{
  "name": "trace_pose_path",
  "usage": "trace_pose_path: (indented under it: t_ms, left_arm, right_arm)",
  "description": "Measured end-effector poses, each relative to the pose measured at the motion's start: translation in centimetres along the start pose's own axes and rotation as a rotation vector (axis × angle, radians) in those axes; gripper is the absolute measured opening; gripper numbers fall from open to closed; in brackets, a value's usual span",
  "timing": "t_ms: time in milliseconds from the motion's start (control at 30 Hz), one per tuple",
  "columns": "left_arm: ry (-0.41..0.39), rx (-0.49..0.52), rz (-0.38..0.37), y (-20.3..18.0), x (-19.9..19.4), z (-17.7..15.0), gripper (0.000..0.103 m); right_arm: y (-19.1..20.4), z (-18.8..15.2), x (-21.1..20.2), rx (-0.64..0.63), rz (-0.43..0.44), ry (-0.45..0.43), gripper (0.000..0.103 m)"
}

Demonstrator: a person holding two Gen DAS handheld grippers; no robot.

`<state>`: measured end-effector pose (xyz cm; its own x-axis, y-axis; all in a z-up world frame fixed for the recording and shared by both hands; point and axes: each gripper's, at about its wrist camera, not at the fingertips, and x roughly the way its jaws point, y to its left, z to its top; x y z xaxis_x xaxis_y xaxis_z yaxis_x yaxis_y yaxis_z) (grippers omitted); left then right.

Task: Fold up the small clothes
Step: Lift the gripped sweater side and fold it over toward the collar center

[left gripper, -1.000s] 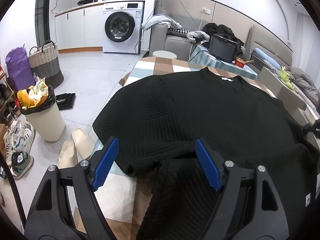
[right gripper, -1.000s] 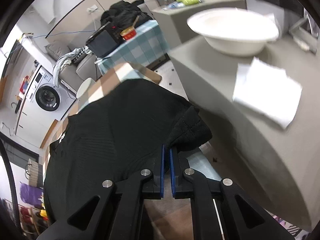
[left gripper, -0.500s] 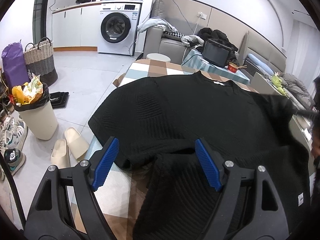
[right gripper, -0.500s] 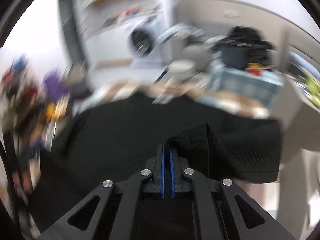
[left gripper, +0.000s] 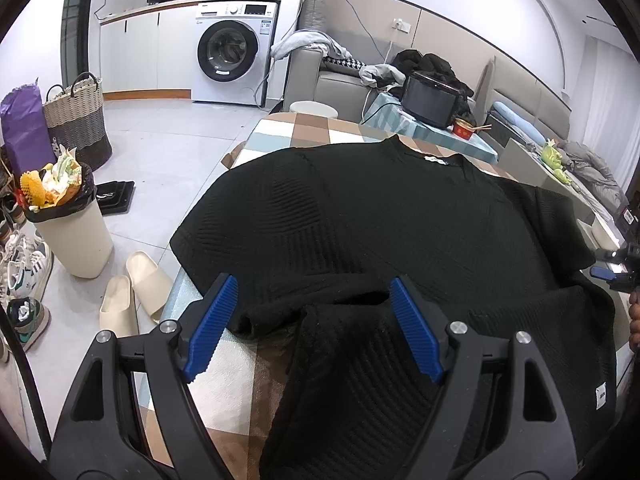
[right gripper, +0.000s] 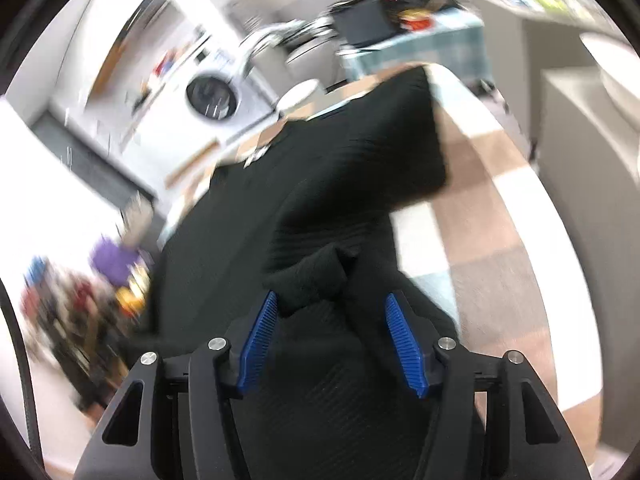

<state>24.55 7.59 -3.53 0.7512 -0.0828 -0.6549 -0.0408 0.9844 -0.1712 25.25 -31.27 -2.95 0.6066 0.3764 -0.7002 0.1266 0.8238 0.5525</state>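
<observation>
Black ribbed knit, the sweater [left gripper: 400,216] lies flat across the checked table [left gripper: 280,128], collar pointing away toward the sofa [left gripper: 340,76], a sleeve folded onto it, while the left gripper [left gripper: 312,320] hangs wide above its hem and the right gripper [right gripper: 332,340] is opening, bunched cloth loose between its pads.

A white washing machine [left gripper: 232,58] stands at 11 o'clock, with a woven basket [left gripper: 76,120] and purple bag [left gripper: 20,128] at 9. An overfull bin [left gripper: 70,224] sits near 2 cream slippers [left gripper: 132,292] at 8. A black appliance [left gripper: 430,98] sits at 1 o'clock.
</observation>
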Motion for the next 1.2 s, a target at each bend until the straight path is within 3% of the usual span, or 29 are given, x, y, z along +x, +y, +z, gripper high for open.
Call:
trace_pose_path:
  t_ms: [100,200,533,567,600,633,667,700,767,900,933,1033,1133,1200]
  left_arm:
    - [0.0,0.008,0.007,-0.4,0.0,0.1,0.077]
    - [0.008,0.011,0.014,-0.7,0.2,0.2,0.077]
    - [0.007,0.03,0.024,-1.4,0.2,0.5,0.077]
    - [0.006,0.028,0.024,-1.3,0.1,0.5,0.077]
    - [0.006,0.025,0.024,-1.2,0.1,0.5,0.077]
    - [0.008,0.022,0.025,-1.1,0.1,0.5,0.077]
    - [0.01,0.02,0.027,-0.9,0.1,0.4,0.077]
    - [0.011,0.02,0.029,-0.8,0.0,0.4,0.077]
    - [0.005,0.021,0.031,-0.7,-0.3,0.3,0.077]
    - [-0.002,0.016,0.03,-0.4,-0.5,0.2,0.077]
    - [-0.002,0.014,0.03,-0.4,-0.5,0.2,0.077]
    - [0.0,0.012,0.028,-0.3,-0.5,0.2,0.077]
    - [0.005,0.009,0.021,-0.5,-0.3,0.3,0.077]
    - [-0.001,0.022,0.018,-0.7,-0.6,0.3,0.077]
  right_arm:
    - [-2.9,1.5,-1.5,0.112,0.0,-0.048,0.058]
    - [-4.2,1.4,-0.3,0.235,0.127,0.009,0.058]
    - [-0.9,2.5,6.5,0.199,0.171,0.158,0.058]
    - [-0.7,2.5,7.2,0.198,0.166,0.162,0.052]
    - [-0.5,2.5,7.8,0.196,0.14,0.167,0.035]
    - [-0.3,2.6,8.1,0.189,0.134,0.169,0.024]
    - [-0.2,2.5,8.1,0.184,0.131,0.163,0.005]
    - [-0.1,2.5,7.8,0.184,0.127,0.143,0.003]
    - [0.3,2.8,6.0,0.143,0.126,0.059,0.002]
    - [-0.6,4.4,-0.8,0.087,-0.024,-0.125,0.002]
    - [-1.4,4.7,-2.0,0.107,-0.056,-0.143,0.002]
    - [-3.0,4.5,-3.5,0.172,-0.038,-0.13,0.003]
    - [-3.7,3.9,-4.0,0.169,-0.1,-0.145,0.003]
    - [-4.6,4.7,-4.6,0.157,-0.196,-0.202,0.003]
